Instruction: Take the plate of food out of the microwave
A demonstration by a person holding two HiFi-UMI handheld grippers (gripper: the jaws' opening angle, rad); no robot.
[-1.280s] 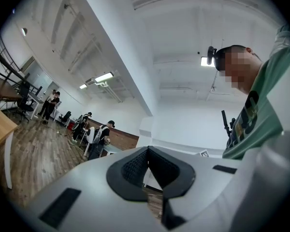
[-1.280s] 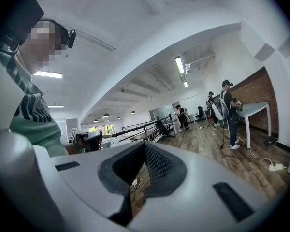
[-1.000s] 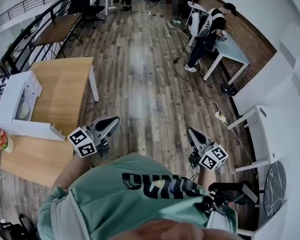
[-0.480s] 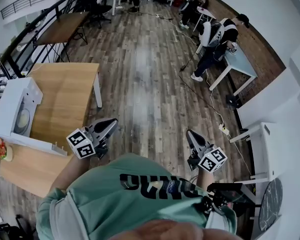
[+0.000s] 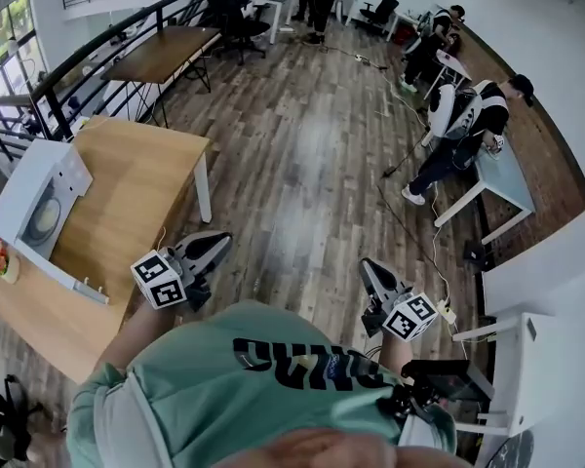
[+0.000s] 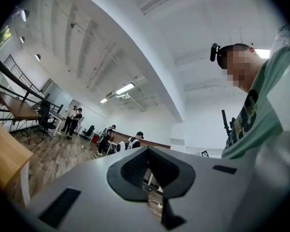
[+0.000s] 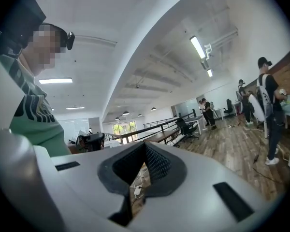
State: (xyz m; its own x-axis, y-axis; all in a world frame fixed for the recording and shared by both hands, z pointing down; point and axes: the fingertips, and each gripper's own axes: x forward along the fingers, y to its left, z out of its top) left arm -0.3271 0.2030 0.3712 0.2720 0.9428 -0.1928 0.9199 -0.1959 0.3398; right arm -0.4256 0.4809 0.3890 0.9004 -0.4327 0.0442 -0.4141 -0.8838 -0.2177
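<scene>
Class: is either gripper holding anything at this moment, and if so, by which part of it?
Nothing is held. The left gripper and the right gripper each have jaws shut together, with nothing between them.

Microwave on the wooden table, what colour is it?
The microwave is white, seen best in the head view.

Dark block lettering is showing upside down on the green shirt (image 5: 273, 403), lower centre of the head view; it is not reading legibly.

Table (image 5: 127, 193): pale wood, smooth, matt. Floor (image 5: 302, 164): dark wood planks w/ slight sheen. Microwave (image 5: 21, 181): white, smooth casing.
</scene>
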